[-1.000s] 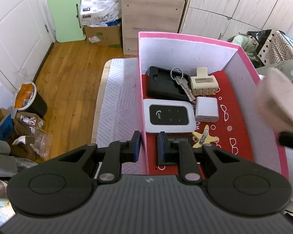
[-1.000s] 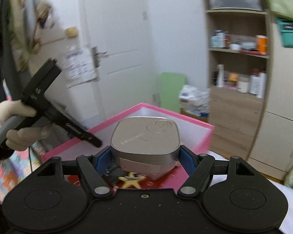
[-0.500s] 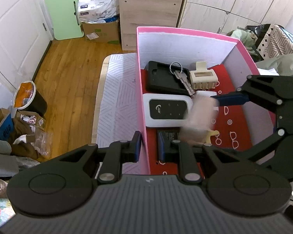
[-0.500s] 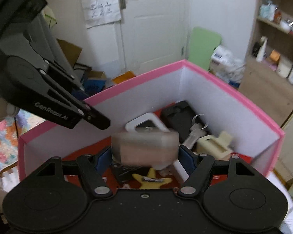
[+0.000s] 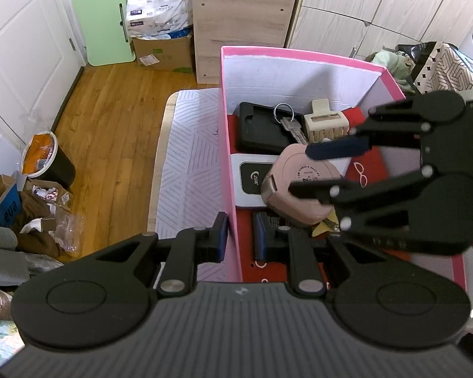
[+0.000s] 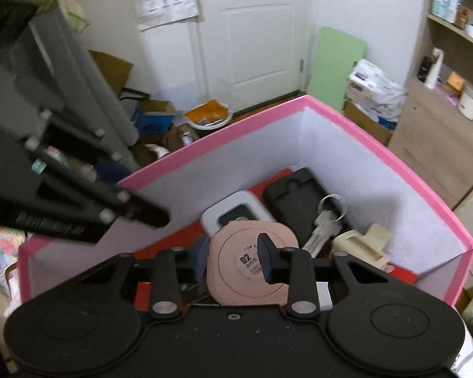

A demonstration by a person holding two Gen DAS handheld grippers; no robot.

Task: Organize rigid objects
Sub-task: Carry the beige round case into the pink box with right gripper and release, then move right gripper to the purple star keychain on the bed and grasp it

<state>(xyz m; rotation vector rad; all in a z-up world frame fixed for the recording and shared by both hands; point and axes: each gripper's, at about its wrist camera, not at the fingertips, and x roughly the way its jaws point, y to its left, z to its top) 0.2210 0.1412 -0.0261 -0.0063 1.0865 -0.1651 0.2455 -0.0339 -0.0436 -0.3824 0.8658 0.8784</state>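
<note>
A pink box (image 5: 299, 53) with white walls holds a white router (image 5: 249, 179), a black case (image 5: 258, 129), keys (image 5: 291, 123), a beige hair claw (image 5: 326, 123) and a yellow star-shaped piece (image 5: 323, 226). A pink compact case (image 5: 299, 186) lies bottom up, partly on the router. My right gripper (image 5: 301, 170) hovers just over the compact (image 6: 236, 271). Its jaws are closing, with nothing pinched between them. My left gripper (image 5: 239, 236) is shut on the box's left wall.
The box (image 6: 362, 126) stands on a white patterned mattress (image 5: 189, 157). On the wooden floor to the left are a bin (image 5: 42, 157) and loose clutter. A wooden cabinet (image 5: 239, 25), cartons and a green board (image 5: 102, 25) stand behind.
My right gripper brought the compact case into the box and let it go. The case now rests bottom up among the items. The left gripper stayed on the wall.
</note>
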